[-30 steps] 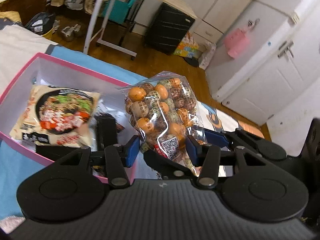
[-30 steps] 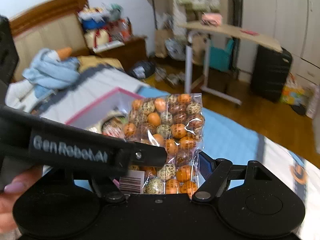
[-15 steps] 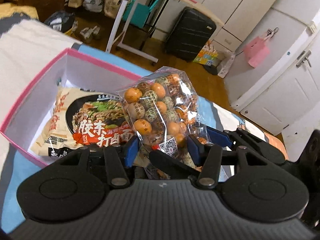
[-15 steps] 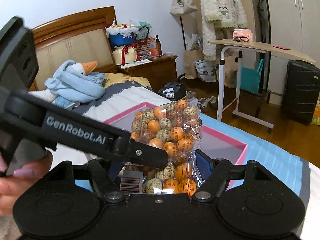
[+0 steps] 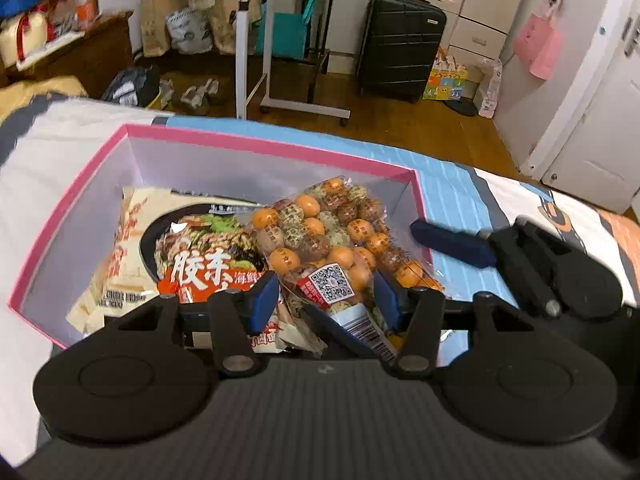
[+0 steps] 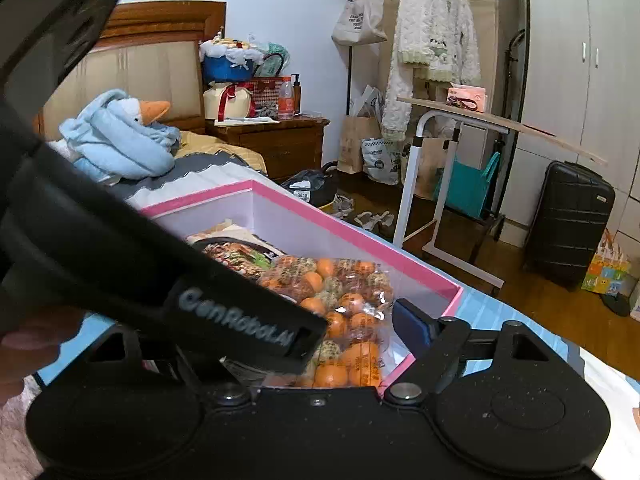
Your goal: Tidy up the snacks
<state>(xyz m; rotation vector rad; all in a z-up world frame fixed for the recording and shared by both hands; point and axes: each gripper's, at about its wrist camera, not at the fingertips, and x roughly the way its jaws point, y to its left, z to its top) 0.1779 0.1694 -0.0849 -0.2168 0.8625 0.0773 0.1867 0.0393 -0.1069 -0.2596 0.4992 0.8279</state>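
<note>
**Lowering the candy bag into the pink box**

Holding both grippers over the bed, we see the clear bag of orange and speckled candies [image 5: 332, 240] lying inside the pink-rimmed box [image 5: 256, 148], resting partly on the noodle packet [image 5: 188, 248] that already sits there. Our left gripper [image 5: 326, 300] has its blue-padded fingers [image 5: 264, 296] spread on either side of the bag's lower, labelled end; whether the pads press it or merely flank it we cannot tell. Our right gripper [image 6: 352, 344] reaches in from the right side, and only one of its blue fingers [image 6: 408, 328] shows, just beside the bag [image 6: 340, 300]; the left gripper's body hides the other, so its state is unclear to us. The box [image 6: 360, 232] stands on the blue-striped bedspread [image 5: 452, 196], with the black suitcase [image 5: 400, 44] well apart on the wooden floor.
</note>
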